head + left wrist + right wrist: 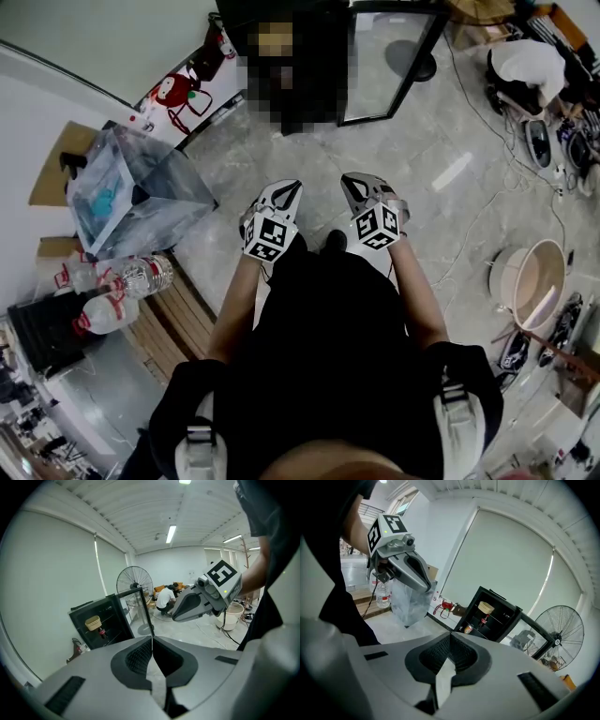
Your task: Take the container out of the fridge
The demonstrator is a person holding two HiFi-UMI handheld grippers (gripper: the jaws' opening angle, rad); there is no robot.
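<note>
Plastic bag [131, 192]: clear and crumpled, stood on the pale marbled floor [281, 150] at far left.
Water bottles [122, 281]: clear ribbed plastic with red labels, laid on slatted wooden boards [173, 314].
Left gripper [284, 192]: its grey wedge-shaped fingers [138, 657] are pressed tip to tip, with nothing gripped.
Fridge [117, 620]: a small black box, its glass door [389, 61] swung open.
Container [93, 622]: a beige round tub, kept high inside the fridge, well apart from both grippers.
Right gripper [356, 183]: its ribbed dark fingers are closed together and empty.
Bucket [530, 281]: round and pale, set on the floor at right.
</note>
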